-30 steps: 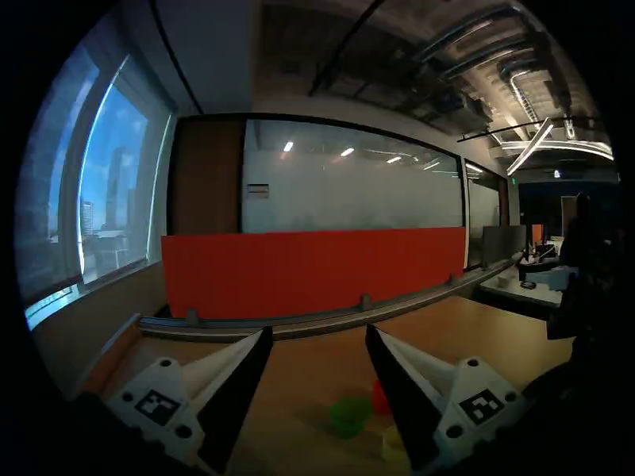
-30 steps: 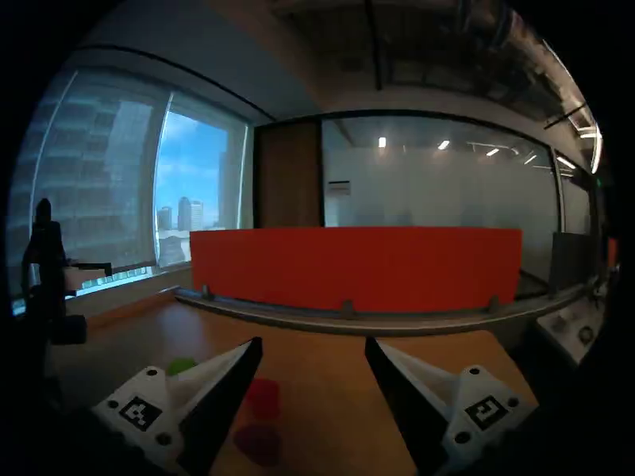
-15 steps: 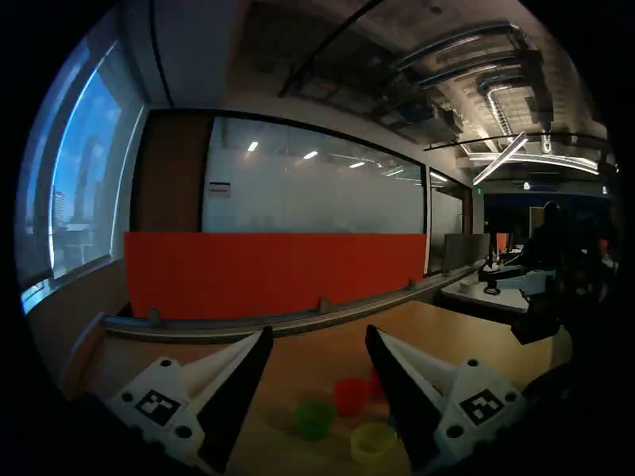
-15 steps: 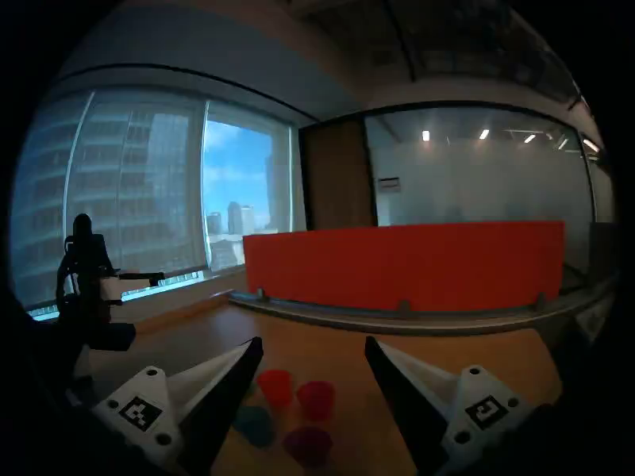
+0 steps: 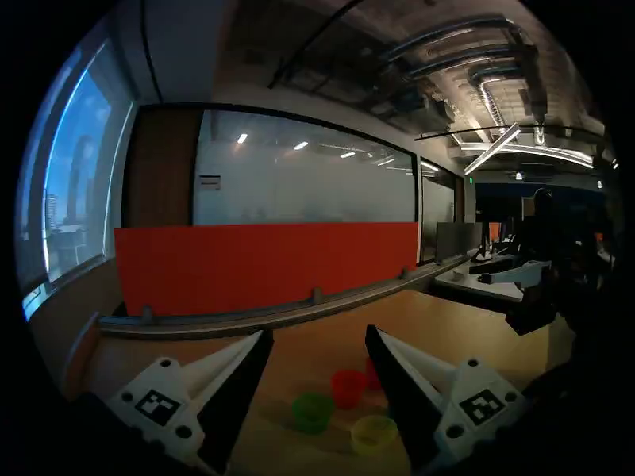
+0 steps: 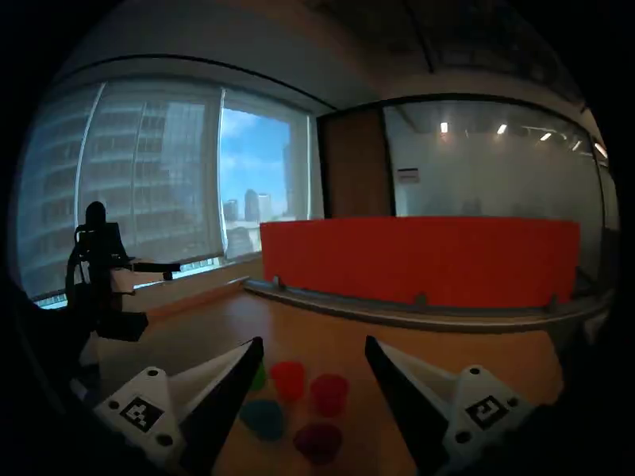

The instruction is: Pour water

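Several small plastic cups stand on the wooden table (image 5: 444,321). In the left gripper view a green cup (image 5: 312,412), a red cup (image 5: 348,388) and a yellow cup (image 5: 373,435) sit between my left gripper's (image 5: 317,341) open fingers, below them. In the right gripper view a red cup (image 6: 287,379), another red cup (image 6: 329,394), a blue cup (image 6: 263,418) and a dark red cup (image 6: 317,441) sit under my right gripper (image 6: 314,349), which is open and holds nothing. The right gripper (image 5: 524,305) also appears dark at the right of the left gripper view. The left gripper (image 6: 103,285) stands dark at the left of the right gripper view.
An orange divider panel (image 5: 270,266) with a metal rail runs along the table's far edge. Windows (image 6: 159,198) line one side. More desks with equipment (image 5: 476,274) lie beyond the table at the right.
Both views have swung and dipped, so the cups have come further into sight between the fingers. The jaws of both grippers have stayed open.
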